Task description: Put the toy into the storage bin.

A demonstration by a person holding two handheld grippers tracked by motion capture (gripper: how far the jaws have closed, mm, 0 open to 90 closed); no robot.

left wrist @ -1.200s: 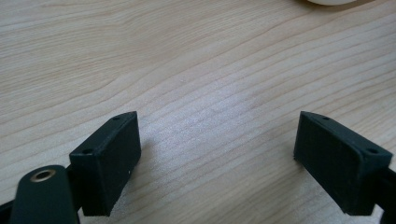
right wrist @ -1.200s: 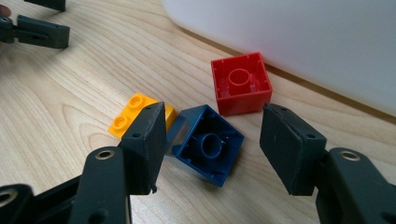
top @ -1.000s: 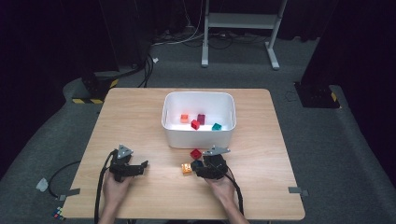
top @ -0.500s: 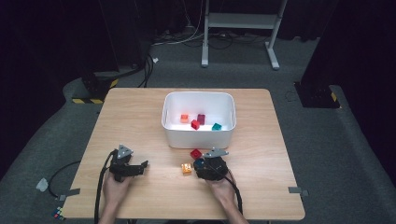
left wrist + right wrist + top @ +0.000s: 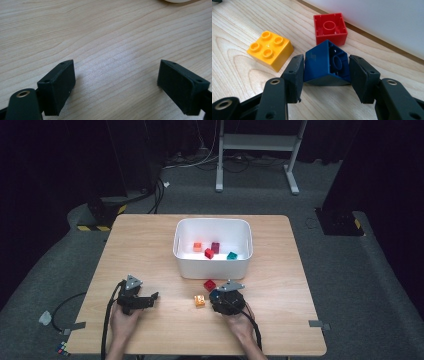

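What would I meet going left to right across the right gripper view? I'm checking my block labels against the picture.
Yellow block → left finger → blue block, between the fingers → right finger. The red block lies beyond the blue one, so I leave it out.

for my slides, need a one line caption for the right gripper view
Right gripper closing on a tilted blue brick, yellow brick and red brick beyond.

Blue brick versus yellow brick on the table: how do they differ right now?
The blue brick sits tilted between the right claw's pads, hollow underside facing the camera; the yellow brick rests flat on the table, studs up. The blue brick is gripped; the yellow brick lies free beside it. Both look like two-by-two bricks.
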